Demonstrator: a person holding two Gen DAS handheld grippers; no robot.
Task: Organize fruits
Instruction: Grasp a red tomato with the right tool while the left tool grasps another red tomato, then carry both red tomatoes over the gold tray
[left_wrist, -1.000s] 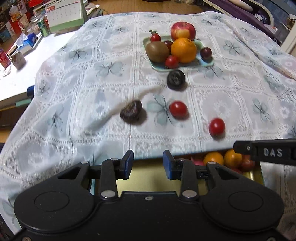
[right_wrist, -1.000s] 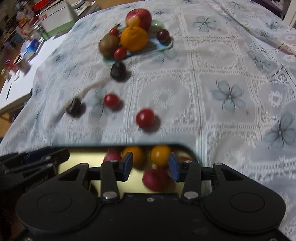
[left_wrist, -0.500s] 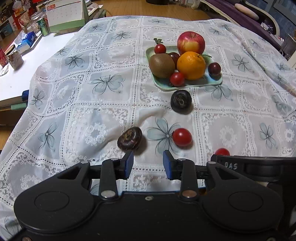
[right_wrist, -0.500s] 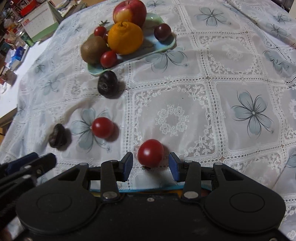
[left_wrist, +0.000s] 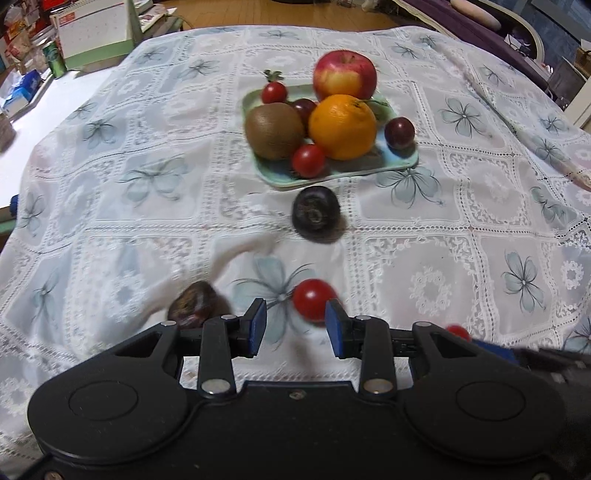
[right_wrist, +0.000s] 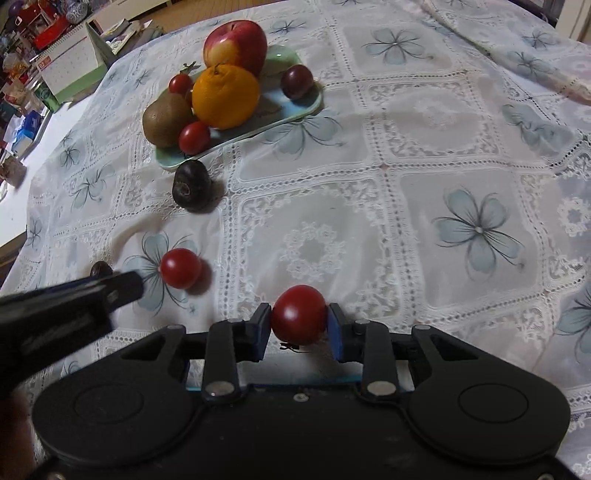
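Note:
Several fruits lie loose on the lace tablecloth. My right gripper (right_wrist: 299, 318) points steeply down, its jaws closing, and both blue pads touch a red cherry tomato (right_wrist: 297, 306) on the cloth. My left gripper (left_wrist: 295, 314) stands open with nothing between its pads. A second cherry tomato (left_wrist: 314, 298) lies just beyond its right fingertip, and a small dark fruit (left_wrist: 195, 304) sits by its left finger. A larger dark fruit (left_wrist: 316, 214) lies in front of the pale green tray (left_wrist: 395, 162), which holds an apple (left_wrist: 345, 74), an orange (left_wrist: 341, 125), a kiwi (left_wrist: 273, 129) and small red and purple fruits.
In the right wrist view the left gripper's finger (right_wrist: 110, 291) reaches in from the left, close to the second tomato (right_wrist: 180, 267). A desk calendar (left_wrist: 92, 37) and clutter stand at the far left, off the cloth. Bare flowered cloth spreads to the right.
Both grippers moved forward from the yellow container of fruits to the loose tomatoes. The right jaws came around one tomato and narrowed onto it. The left jaws kept their gap.

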